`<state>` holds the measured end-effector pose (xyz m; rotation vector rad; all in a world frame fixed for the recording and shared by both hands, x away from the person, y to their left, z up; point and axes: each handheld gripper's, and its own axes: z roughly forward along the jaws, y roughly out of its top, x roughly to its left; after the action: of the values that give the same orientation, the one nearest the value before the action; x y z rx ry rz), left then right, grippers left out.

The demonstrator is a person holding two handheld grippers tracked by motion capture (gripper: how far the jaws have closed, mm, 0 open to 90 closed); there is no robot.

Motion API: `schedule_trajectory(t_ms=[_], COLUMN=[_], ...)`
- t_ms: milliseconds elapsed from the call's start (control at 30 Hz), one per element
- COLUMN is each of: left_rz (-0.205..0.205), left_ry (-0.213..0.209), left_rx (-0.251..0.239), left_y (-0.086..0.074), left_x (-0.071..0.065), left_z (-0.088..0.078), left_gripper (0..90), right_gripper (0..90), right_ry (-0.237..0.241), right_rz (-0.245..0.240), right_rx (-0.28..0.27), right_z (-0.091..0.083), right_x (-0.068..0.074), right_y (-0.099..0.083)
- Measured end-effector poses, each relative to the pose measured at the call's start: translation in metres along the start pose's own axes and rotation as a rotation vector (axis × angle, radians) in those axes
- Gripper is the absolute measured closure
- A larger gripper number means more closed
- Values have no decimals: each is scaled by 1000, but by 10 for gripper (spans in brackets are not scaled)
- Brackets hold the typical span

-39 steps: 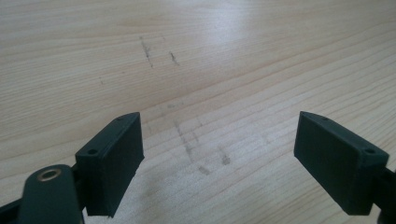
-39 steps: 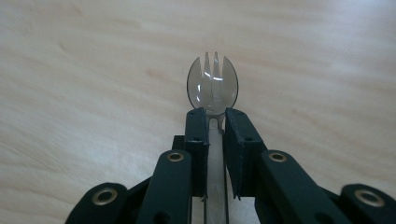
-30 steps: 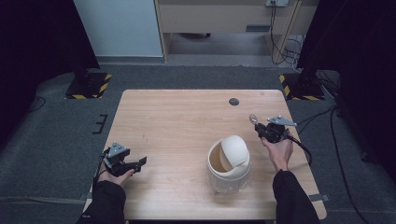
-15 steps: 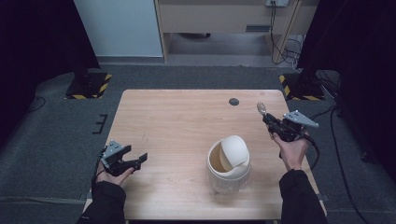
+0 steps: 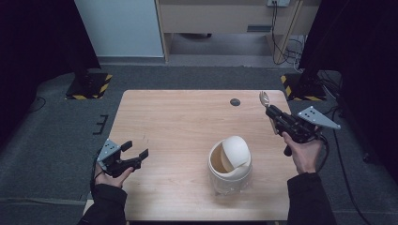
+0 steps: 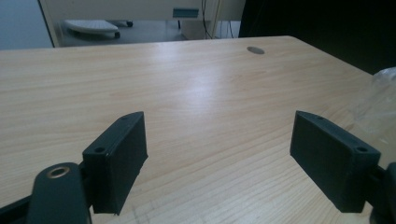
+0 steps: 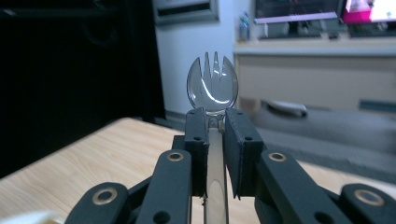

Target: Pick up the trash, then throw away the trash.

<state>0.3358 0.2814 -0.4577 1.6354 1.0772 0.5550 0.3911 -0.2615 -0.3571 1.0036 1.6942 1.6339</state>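
Nearest the person, the left gripper [image 5: 136, 155] hovers over the front left of the wooden table [image 5: 178, 122], its jaws wide apart with bare wood between them. Beyond it, right of centre, stands a clear tub [image 5: 229, 174] with a cream swing lid [image 5: 234, 152] tipped inward. Farther off, above the table's right edge, the right gripper [image 7: 215, 122] has its jaws clamped on the handle of a clear plastic spork [image 7: 212, 87], whose rounded, glossy, short-tined head rises above the pads.
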Motion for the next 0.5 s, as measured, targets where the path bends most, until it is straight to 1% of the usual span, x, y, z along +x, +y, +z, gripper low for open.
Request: schedule_trajectory(t_ms=[33,67,100,133,167,267,333,367,500], left_rz=[-1,-8,-8,-10,-10,-7,-7,-9,-7], left_ry=[0,-1,-1,-4,-4,-18,-28,-33,-56], left_rx=[-8,-28,-28,-48,-48,-73,-89,-98,-156], left_y=[1,4,4,7,7,14,18,21,39], left_x=[-1,-2,-2,-5,-5,-10,-13,-14,-23], left_z=[-1,-4,-4,-6,-6,-9,-10,-11,-17], left_gripper=[185,190,195,198,200,204,207,207,211], right_gripper=[800,800,800,800,800,800,800,800,800], right_ry=[15,34,34,59,59,104,127,127,165], right_rz=[-8,-19,-19,-31,-31,-40,-43,-43,-47], right_rx=[-21,-47,-47,-74,-74,-115,-133,-133,-152], right_z=[-2,-5,-5,-9,-9,-14,-17,-17,-18], right_x=[3,8,8,14,14,24,31,31,40], right_y=[5,13,13,21,21,32,38,38,43])
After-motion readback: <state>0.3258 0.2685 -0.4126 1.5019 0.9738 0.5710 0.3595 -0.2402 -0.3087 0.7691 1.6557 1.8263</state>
